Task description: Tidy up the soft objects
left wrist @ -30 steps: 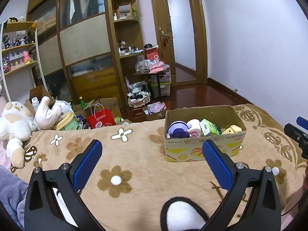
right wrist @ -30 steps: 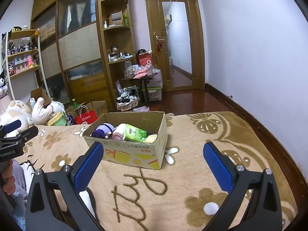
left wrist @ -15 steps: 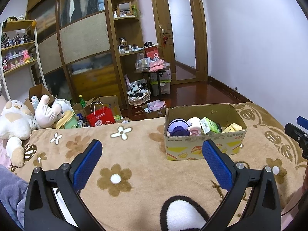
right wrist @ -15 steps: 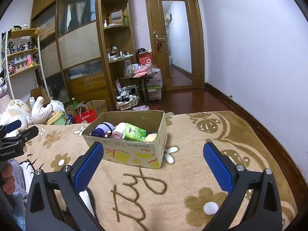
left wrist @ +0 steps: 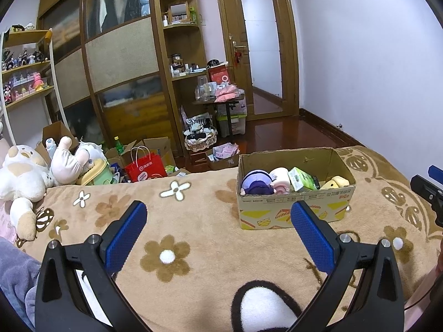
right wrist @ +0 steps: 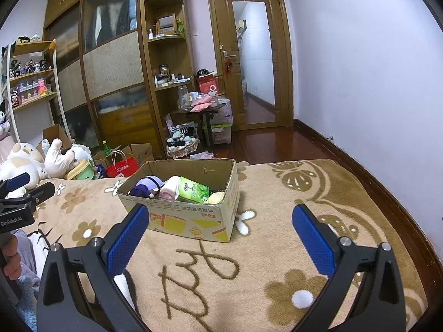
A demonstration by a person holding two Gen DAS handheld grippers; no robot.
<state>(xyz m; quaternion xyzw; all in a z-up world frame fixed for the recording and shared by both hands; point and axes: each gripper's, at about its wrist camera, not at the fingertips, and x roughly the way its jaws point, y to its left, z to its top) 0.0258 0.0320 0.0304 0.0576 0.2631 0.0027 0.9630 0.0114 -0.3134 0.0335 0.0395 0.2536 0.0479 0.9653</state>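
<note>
A cardboard box (left wrist: 293, 213) stands on the brown flowered blanket (left wrist: 193, 221); it also shows in the right wrist view (right wrist: 191, 221). Inside lie a purple plush (left wrist: 256, 184), a pink plush (left wrist: 279, 178), a green tissue pack (left wrist: 301, 181) and a yellow soft toy (left wrist: 336, 182). My left gripper (left wrist: 218, 235) is open and empty, low over the blanket, in front and left of the box. My right gripper (right wrist: 221, 235) is open and empty, in front of the box. Each gripper's tip shows in the other's view, the right (left wrist: 427, 191) and the left (right wrist: 25, 193).
Large white and pink plush toys (left wrist: 30, 171) lie at the blanket's left end. A red paper bag (left wrist: 144, 168) and open cartons stand on the floor beyond the bed. A wardrobe, shelves and a cluttered side table (left wrist: 218, 102) stand behind. The bed's right edge drops to wooden floor.
Both views have barely shifted; the box sits slightly higher in the left wrist view. Both grippers stay open and empty.
</note>
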